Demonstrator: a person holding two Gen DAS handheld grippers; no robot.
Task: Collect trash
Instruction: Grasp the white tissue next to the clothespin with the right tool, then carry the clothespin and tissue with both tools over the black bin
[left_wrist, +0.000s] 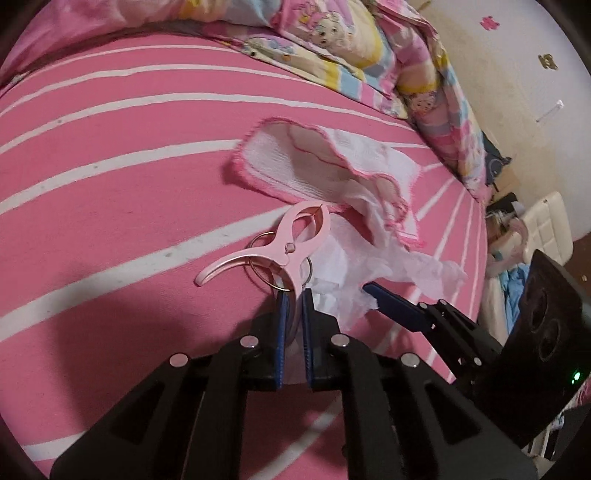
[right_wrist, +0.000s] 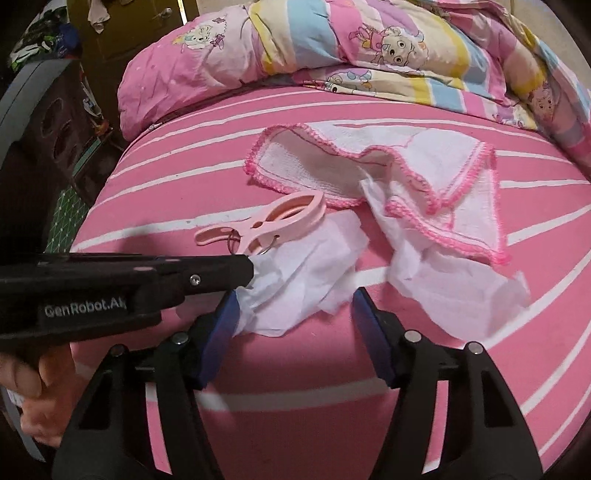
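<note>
- no bin or bag shows in either view; the trash lies loose on the bed (right_wrist: 295, 373), on its pink sheet with white stripes.
- left gripper (left_wrist: 293, 295): fingers (left_wrist: 281, 325) clenched close together on a metal key ring (left_wrist: 266, 271) that hangs from a pink plastic clip (left_wrist: 280, 243); whether they also pinch tissue i cannot tell.
- right gripper (right_wrist: 295, 314): fingers (right_wrist: 373, 332) released and apart, with the near crumpled tissue (right_wrist: 295, 273) just ahead and between their tips, its left edge by the left finger; contact unclear.
- a second tissue (right_wrist: 450, 291) lies to the right of the right fingers, partly under a white cloth with pink trim (right_wrist: 369, 162) further ahead.
- only the right wrist view shows a hand (right_wrist: 33, 398) holding the left gripper's handle; only the left wrist view shows the wall (left_wrist: 517, 74) beyond the quilt (left_wrist: 406, 55).
- the tissues look thin, white, wrinkled.
</note>
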